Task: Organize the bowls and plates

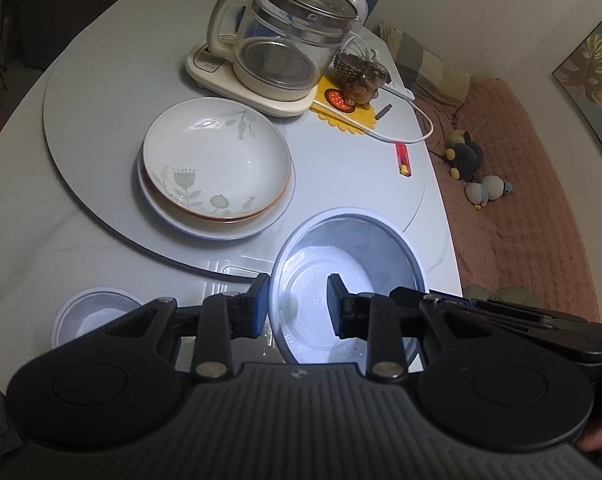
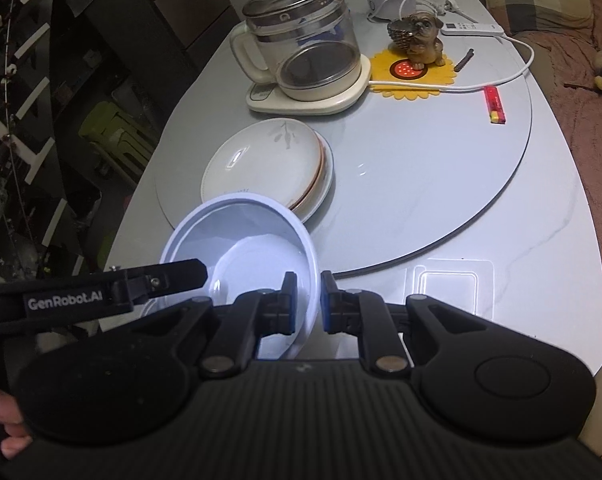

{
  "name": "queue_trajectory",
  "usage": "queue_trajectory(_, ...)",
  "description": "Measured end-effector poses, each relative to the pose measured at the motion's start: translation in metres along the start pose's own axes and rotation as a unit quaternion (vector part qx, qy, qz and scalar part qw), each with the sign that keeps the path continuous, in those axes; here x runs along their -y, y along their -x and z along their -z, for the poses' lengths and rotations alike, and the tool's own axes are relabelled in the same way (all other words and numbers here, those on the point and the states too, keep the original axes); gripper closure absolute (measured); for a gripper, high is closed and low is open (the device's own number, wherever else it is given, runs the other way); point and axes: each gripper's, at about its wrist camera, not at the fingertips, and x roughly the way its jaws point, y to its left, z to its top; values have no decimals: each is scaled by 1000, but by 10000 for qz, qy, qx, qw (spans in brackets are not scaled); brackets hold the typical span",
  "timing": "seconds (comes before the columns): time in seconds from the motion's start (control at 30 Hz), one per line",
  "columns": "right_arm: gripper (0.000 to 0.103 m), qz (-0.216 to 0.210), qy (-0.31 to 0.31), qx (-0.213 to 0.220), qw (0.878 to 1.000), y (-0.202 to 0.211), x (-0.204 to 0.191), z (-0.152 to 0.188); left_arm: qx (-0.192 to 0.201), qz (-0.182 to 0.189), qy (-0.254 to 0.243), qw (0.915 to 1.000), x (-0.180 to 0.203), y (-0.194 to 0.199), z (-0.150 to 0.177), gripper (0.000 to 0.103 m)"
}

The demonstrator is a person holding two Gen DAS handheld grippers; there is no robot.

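Both grippers are pinching opposite rims of a white bowl (image 2: 241,248), the left gripper (image 1: 299,306) and right gripper (image 2: 305,302) carrying it above the table's (image 2: 541,240) near edge; glazed, likely slippery, breakable, best gripped at the rim.

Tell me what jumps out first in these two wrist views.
The brightly lit white bowl in the foreground, gripped by its rim on both sides: the left hand-held gripper and the right hand-held gripper. Behind it, a stack of plates sits on the round turntable. At the far side stands a glass kettle on its cream base.
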Motion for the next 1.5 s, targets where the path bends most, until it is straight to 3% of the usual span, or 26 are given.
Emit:
queue_trajectory(0.57, 88, -144, 465, -413, 9980, -47, -76, 6, -29, -351, 450, 9984, -86, 19, 6, 69)
queue_trajectory(0.97, 87, -68, 358, -892, 9953, -96, -116, 37, -458, -546, 622, 9955, -153, 8, 27, 69)
queue_trajectory(1.3, 86, 1, 340, -1155, 9927, -126, -132, 56, -717, -602, 673, 9933, -184, -9, 44, 69)
queue_trajectory(1.5, 86, 58, 196, -1052, 9942, -121, -134, 58, -775, -562, 692, 9930, -184, -9, 49, 66)
